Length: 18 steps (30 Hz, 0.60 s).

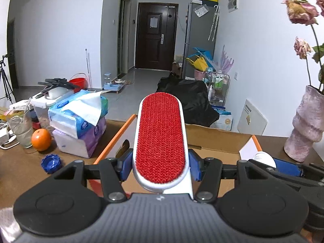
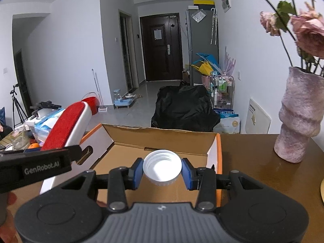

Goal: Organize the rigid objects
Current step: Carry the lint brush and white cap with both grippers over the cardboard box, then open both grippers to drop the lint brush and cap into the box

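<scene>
My left gripper is shut on a white lint brush with a red pad, held above the open cardboard box. The brush also shows in the right wrist view, at the box's left side. My right gripper is shut on a white screw cap, open side facing the camera, over the box. The cap and the right gripper's blue pad show at the right in the left wrist view.
On the brown table to the left are a blue cap, an orange, tissue packs and a glass. A pink vase with dried roses stands right of the box.
</scene>
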Available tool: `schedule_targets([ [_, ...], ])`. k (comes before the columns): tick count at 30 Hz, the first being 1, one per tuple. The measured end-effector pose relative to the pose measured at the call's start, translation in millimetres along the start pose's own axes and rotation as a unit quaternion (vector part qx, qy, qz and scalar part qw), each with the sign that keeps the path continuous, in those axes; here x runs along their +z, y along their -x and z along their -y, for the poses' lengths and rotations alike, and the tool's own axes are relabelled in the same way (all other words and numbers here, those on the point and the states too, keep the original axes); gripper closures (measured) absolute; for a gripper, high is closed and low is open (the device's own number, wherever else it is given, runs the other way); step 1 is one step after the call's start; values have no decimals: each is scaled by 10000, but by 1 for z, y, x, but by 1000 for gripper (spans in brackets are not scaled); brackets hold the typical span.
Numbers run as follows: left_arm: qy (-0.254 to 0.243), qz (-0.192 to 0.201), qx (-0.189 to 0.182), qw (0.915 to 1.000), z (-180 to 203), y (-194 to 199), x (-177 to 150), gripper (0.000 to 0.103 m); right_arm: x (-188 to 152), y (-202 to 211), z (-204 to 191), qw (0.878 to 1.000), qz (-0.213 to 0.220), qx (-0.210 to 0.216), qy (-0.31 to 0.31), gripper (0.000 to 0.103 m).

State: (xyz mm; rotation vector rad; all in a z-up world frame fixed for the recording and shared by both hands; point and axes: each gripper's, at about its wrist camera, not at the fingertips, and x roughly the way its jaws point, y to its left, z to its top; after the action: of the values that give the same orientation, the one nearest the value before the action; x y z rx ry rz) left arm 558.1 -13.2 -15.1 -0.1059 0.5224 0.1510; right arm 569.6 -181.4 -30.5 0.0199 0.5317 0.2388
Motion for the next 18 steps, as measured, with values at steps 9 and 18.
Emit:
schedule_targets([
  [9,-14,-134,72,9999,4,-35,8,46,5,-32,-1,9999,-63,-115,33,64],
  [18,-100,-158,199,9996,8,-66,22,46,1,-56,-4,9994,-187,-275,-85,64],
])
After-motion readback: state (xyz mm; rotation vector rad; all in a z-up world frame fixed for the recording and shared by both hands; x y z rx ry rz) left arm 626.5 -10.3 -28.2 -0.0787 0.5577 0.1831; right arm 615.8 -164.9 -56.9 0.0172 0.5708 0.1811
